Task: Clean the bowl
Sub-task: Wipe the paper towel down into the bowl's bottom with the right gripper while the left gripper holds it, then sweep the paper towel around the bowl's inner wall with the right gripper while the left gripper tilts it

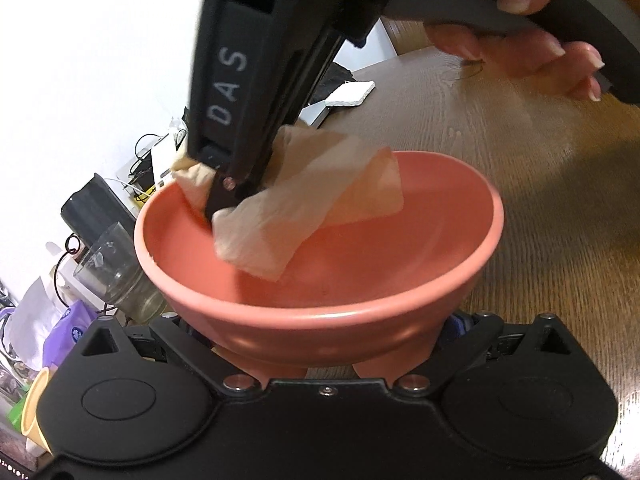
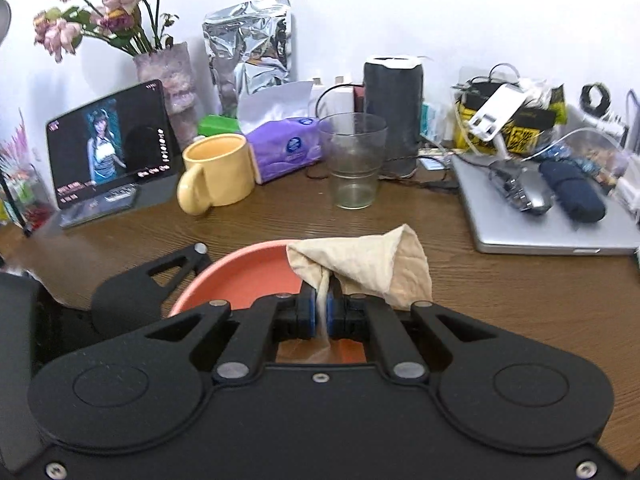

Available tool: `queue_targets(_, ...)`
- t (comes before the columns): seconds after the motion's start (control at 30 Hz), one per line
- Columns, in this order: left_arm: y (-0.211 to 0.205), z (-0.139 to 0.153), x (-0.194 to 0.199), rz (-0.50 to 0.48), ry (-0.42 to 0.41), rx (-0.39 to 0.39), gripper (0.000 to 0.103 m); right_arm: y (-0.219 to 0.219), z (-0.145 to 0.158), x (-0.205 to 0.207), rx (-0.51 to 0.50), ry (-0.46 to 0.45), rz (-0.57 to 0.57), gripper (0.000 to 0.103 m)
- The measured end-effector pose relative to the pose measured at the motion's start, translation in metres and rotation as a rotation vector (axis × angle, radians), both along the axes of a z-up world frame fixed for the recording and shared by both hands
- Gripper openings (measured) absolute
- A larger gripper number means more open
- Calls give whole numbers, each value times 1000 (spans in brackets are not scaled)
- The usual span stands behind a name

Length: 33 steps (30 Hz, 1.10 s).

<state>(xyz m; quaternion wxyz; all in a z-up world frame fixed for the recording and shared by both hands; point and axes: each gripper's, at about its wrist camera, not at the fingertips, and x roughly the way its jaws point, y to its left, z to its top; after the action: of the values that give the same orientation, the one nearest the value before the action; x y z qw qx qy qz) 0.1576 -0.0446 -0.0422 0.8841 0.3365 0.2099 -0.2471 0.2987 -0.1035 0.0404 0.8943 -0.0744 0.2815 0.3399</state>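
Observation:
A salmon-pink bowl (image 1: 360, 280) sits between the wide-spread fingers of my left gripper (image 1: 324, 320), which clasp its lower wall from both sides. My right gripper (image 1: 216, 204) comes down from above into the bowl, near its far left inner wall. It is shut on a crumpled beige cloth (image 1: 288, 216) that drapes over the bowl's inside. In the right wrist view the blue pads (image 2: 308, 312) of the right gripper (image 2: 324, 308) pinch the cloth (image 2: 360, 264) above the bowl (image 2: 248, 276). The bowl's bottom is partly hidden by the cloth.
A person's hand (image 1: 520, 52) holds the right gripper's handle. On the wooden table (image 2: 500, 288) behind the bowl stand a clear glass (image 2: 354, 160), a yellow mug (image 2: 218, 172), a purple tissue pack (image 2: 288, 148) and a screen (image 2: 112, 148). A silver laptop (image 2: 540, 232) lies at the right.

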Motion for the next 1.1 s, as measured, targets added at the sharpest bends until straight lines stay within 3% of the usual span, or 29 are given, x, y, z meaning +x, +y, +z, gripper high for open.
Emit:
queue_targets(0.37,-5,1,-4,-2,-22,17,99,-3,-4,-12,-211,-67,-43,5)
queue_targets(0.67,-1,3,4,-2,-28,22,99,1,-13,-29,-440,-69,13,5)
queue_targets(0.9,0,2,3,-4,-37,28,99,9,-16,-42,-565,4,122,5)
queue_targets(1.03,0,2,3,-6,-38,28,99,10,-15,-46,-564,62,163,6)
queue_targets(1.1,-1,2,3,-7,-40,30,99,8,-13,-45,-516,129,191,6)
